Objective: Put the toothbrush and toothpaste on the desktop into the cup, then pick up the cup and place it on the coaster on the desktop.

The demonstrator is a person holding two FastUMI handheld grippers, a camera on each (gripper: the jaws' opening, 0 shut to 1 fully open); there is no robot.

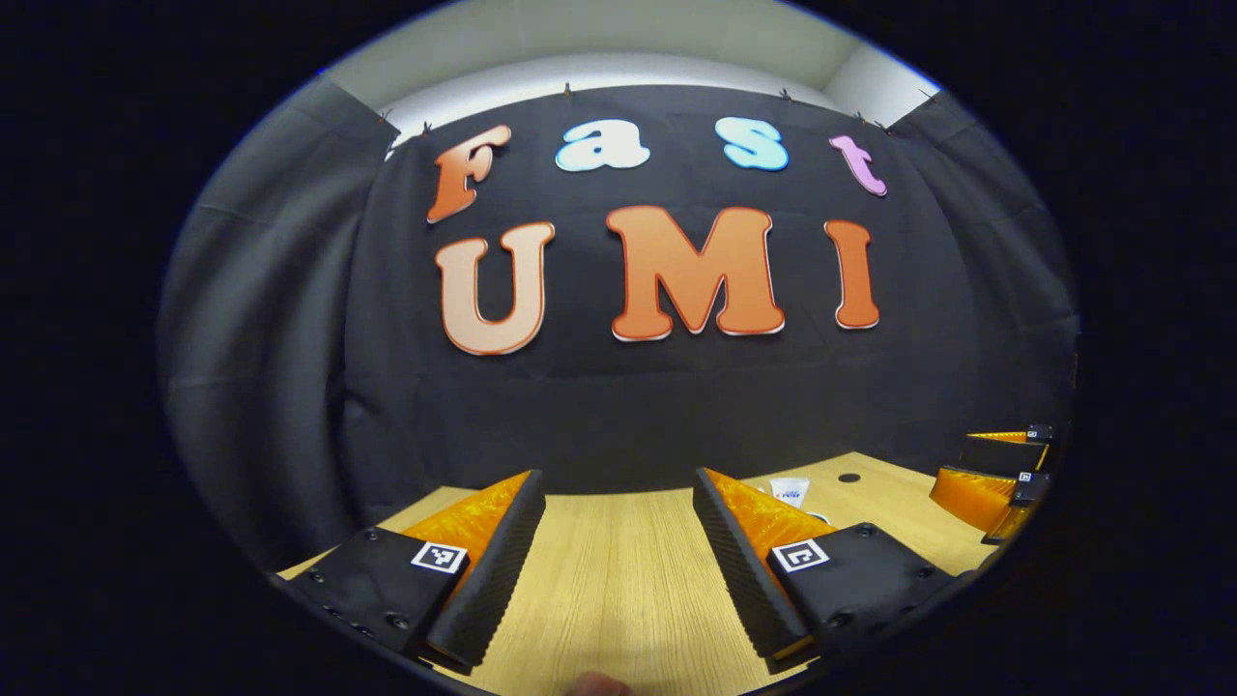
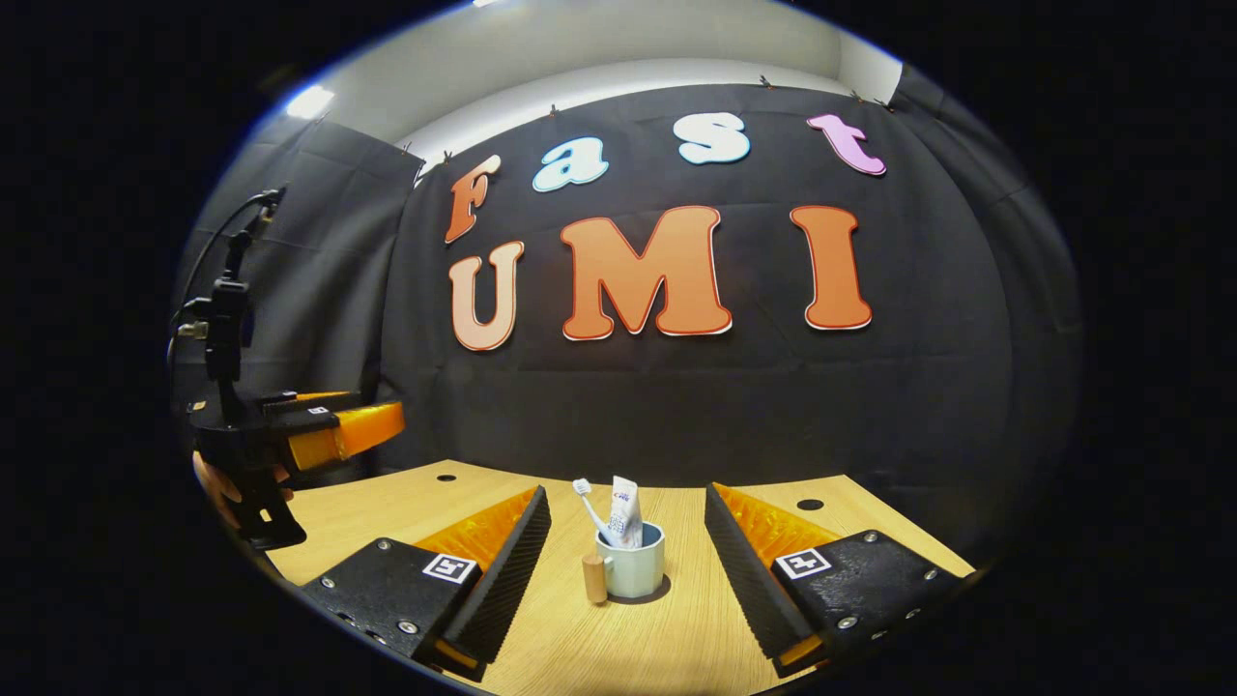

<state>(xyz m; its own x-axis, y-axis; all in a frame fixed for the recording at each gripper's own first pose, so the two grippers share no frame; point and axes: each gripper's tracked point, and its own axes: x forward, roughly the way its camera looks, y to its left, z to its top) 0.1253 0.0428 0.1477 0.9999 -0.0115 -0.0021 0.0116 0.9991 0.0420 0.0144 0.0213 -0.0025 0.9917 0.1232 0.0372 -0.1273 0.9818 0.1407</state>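
Note:
A pale cup [image 2: 638,572] with a wooden handle [image 2: 592,578] stands upright on the wooden desktop [image 2: 618,648]. A white toothbrush [image 2: 586,501] and a toothpaste tube [image 2: 625,510] stand inside it. A thin dark edge shows under the cup; I cannot tell whether it is the coaster or a shadow. My right gripper [image 2: 626,497] is open, its fingers on either side of the cup and apart from it. My left gripper [image 1: 616,478] is open over bare wood with nothing in it. The toothpaste tube [image 1: 790,491] peeks out behind its right finger. The left gripper [image 2: 338,425] hovers at the far left.
The black cloth wall closes off the back of the desktop [image 1: 618,580]. Small dark holes [image 2: 810,504] [image 2: 445,478] sit near the table's rear corners. A hand [image 2: 217,488] holds the left gripper. The right gripper [image 1: 991,474] is at the right edge of the left gripper view.

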